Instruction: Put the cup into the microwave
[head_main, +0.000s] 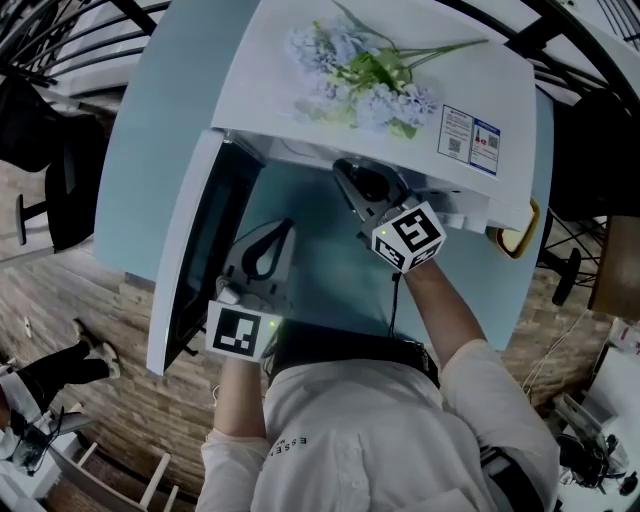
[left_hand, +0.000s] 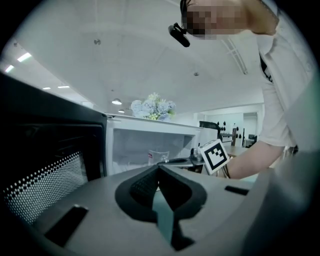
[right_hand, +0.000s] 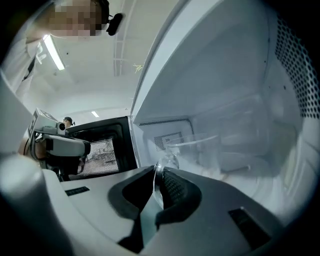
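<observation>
The white microwave (head_main: 270, 80) stands on a light-blue table, and its door (head_main: 195, 250) is swung wide open to the left. My right gripper (right_hand: 159, 181) reaches into the cavity. It is shut on the thin wall of a clear glass cup (right_hand: 197, 150), which is inside the cavity, low over its floor. In the head view the right gripper (head_main: 356, 182) pokes under the microwave's top, which hides the cup. My left gripper (left_hand: 159, 170) is shut and empty, out in front of the open door. From there I see the cup (left_hand: 159, 156) in the cavity.
A bunch of pale blue artificial flowers (head_main: 365, 75) lies on the microwave's top, beside a printed sticker (head_main: 470, 138). A yellow-rimmed object (head_main: 520, 240) sits at the table's right edge. The dark perforated door window (left_hand: 45, 180) is close on the left gripper's left side.
</observation>
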